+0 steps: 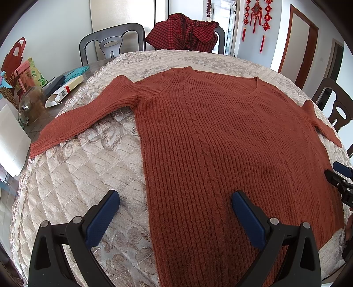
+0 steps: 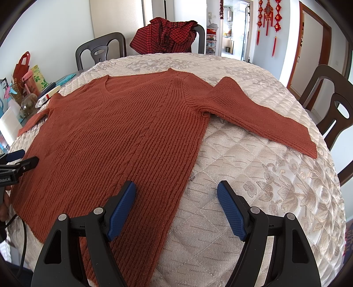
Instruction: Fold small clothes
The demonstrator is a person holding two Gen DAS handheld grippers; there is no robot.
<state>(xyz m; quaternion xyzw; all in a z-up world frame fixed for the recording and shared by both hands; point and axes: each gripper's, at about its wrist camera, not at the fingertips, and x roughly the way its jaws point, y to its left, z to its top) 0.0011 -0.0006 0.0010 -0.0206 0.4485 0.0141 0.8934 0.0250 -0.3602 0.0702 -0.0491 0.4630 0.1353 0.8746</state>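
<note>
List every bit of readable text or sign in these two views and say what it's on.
"Robot.AI", start cut off by the frame edge: on the left gripper body, right wrist view.
QR code and red mark on the white box: print too small to read.
Red hanging ornaments on the wall: characters too blurred to read.
Sweater, quilt: no text.

counter (image 1: 97, 68): quilted cream cover (image 1: 88, 176) | on cover: rust knit sweater (image 1: 220, 136) flat, sleeves spread | far-left bare counter: white carton (image 1: 64, 91), glass jar (image 1: 30, 106), gift bags (image 1: 19, 64)
</note>
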